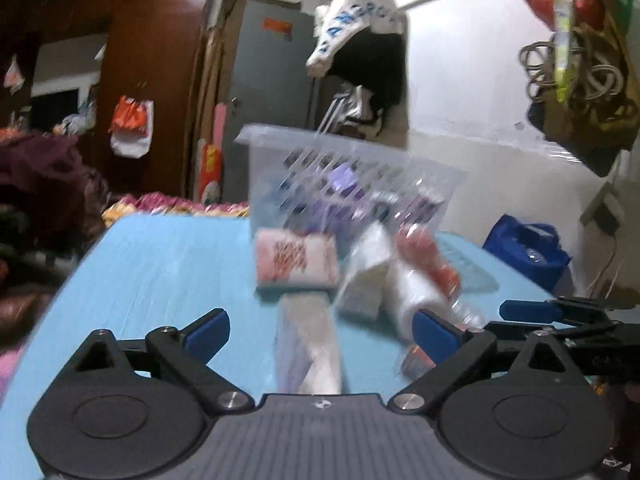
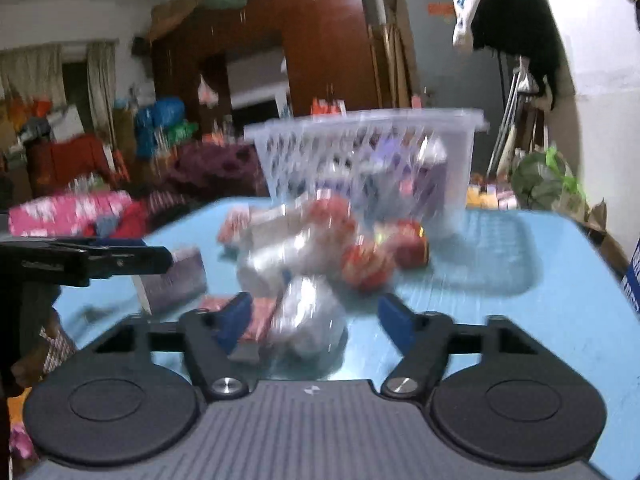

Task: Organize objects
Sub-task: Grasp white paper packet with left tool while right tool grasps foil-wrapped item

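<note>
Two grippers over one blue worktop (image 1: 160, 264), both views motion-blurred. Left gripper (image 1: 320, 330): fingers spread, holding nothing, a pale wrapped packet (image 1: 310, 348) lying between them. Right gripper (image 2: 316, 316): fingers spread, a clear crinkled bag (image 2: 308, 320) between them; contact cannot be told. Clear lattice basket (image 2: 368, 160): upright at the worktop's far edge, purple items inside. Loose pile near the worktop's middle, in front of the basket: pink-and-white packet (image 1: 296, 262), red snack packets (image 2: 384, 256).

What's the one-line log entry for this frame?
left gripper: open, empty | right gripper: open, empty | packets: loose on blue table | basket: behind
</note>
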### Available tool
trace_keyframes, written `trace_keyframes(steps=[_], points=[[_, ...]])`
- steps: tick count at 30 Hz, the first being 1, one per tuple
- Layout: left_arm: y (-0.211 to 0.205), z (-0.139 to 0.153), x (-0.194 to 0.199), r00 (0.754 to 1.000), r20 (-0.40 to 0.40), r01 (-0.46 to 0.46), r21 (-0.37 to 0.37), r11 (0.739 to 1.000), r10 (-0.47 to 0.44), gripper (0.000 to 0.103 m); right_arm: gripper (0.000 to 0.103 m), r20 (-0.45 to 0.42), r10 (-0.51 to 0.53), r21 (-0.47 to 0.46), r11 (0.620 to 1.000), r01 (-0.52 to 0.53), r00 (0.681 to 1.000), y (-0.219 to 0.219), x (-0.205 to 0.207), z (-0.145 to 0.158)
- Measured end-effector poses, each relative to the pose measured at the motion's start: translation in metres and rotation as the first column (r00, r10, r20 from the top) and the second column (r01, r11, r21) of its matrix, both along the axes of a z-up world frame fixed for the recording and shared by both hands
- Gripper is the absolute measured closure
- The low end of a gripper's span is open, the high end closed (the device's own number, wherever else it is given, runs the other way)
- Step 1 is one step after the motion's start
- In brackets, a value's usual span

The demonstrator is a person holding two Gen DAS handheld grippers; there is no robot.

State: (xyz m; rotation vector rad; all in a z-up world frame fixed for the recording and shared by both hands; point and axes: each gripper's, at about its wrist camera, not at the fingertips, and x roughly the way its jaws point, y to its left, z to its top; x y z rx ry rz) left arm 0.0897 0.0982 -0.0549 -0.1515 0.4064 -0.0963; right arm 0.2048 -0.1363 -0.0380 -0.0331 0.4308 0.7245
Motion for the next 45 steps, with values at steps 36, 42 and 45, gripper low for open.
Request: trace_keyframes(steps=[36,42,45], points=[[-0.012,-0.013,-0.009,0.999,0.034,-0.014,0.086,0.996,0.011,0.062,0.048,0.023,-0.113,-0.013,0.993,0.114,0.993,-0.023,-0.007,0.000],[-0.009,-0.012,-0.011,0.999,0.052,-0.016,0.071,0.997,0.013,0.063,0.048,0.015,-0.145,0.050,0.988,0.144,0.989,-0.048,-0.007,0.005],[-0.008,-0.012,-0.011,0.998,0.057,-0.014,0.067,0.998,0.011,0.063,0.048,0.014,-0.157,0.067,0.985,0.156,0.987,-0.055,-0.005,0.006]])
